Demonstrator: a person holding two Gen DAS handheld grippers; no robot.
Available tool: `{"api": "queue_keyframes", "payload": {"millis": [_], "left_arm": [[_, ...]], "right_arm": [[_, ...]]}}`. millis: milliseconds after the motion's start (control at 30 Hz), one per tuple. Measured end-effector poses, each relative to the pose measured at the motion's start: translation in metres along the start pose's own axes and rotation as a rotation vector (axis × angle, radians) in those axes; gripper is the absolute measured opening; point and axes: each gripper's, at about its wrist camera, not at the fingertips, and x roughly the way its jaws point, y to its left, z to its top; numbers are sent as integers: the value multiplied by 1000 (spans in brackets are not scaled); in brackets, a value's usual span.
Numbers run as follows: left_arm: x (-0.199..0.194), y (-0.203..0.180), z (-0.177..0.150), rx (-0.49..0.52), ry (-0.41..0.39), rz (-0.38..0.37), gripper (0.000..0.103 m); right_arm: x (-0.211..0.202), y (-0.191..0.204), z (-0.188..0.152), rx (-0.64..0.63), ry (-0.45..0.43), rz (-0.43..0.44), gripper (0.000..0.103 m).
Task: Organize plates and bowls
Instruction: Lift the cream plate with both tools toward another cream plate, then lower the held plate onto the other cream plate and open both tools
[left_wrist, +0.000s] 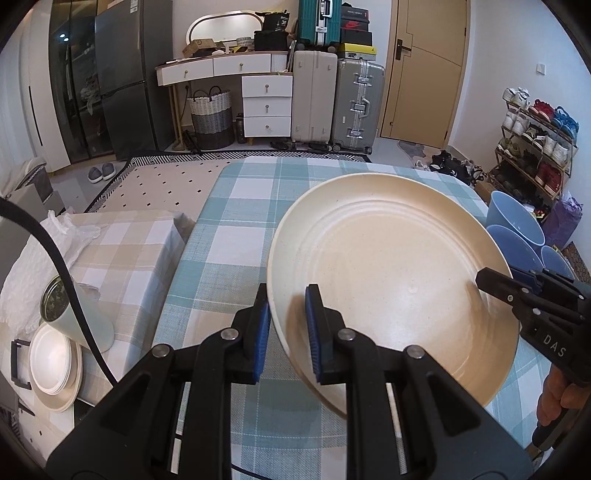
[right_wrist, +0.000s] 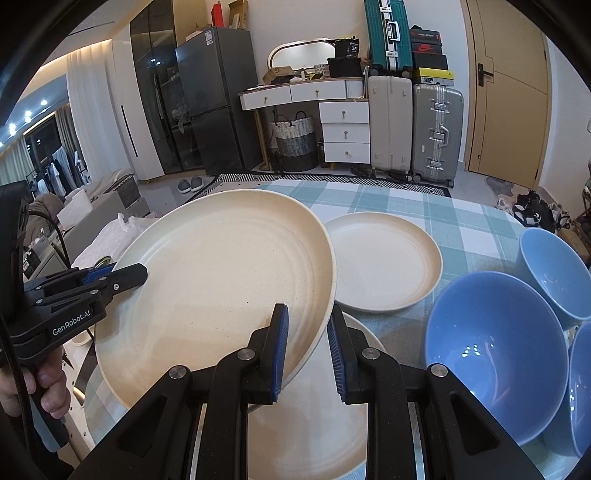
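Observation:
A large cream plate (left_wrist: 391, 266) hangs tilted above the blue-checked table (left_wrist: 240, 221), with a gripper at each side of it. My left gripper (left_wrist: 286, 328) straddles its left rim, pads slightly apart around the edge. My right gripper (right_wrist: 306, 343) straddles its right rim (right_wrist: 221, 280), with a visible gap to the right pad. Each gripper shows in the other's view: the right one (left_wrist: 517, 295), the left one (right_wrist: 110, 277). A smaller cream plate (right_wrist: 384, 258) lies on the table beyond, and another cream plate (right_wrist: 306, 435) lies under my right gripper. Three blue bowls (right_wrist: 495, 354) sit at the right.
A side table with a beige checked cloth (left_wrist: 122, 258) stands at the left, with a cup (left_wrist: 74, 314) and stacked white plates (left_wrist: 51, 362). Suitcases, a dresser, a fridge and a shoe rack (left_wrist: 535, 147) stand farther off.

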Motion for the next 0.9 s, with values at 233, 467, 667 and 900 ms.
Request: {"api": "queue_keyframes", "payload": {"millis": [233, 467, 667, 900], "left_arm": [[-4, -21, -15, 19, 6, -12, 15], [1, -30, -31, 37, 19, -19, 15], [10, -31, -38, 42, 29, -28, 15], [21, -34, -49, 65, 45, -22, 15]], "right_arm": [[-11, -8, -21, 13, 2, -9, 22], [-17, -13, -42, 26, 15, -19, 22], [-18, -17, -50, 28, 26, -30, 22], [-14, -19, -61, 27, 43, -54, 22]]}}
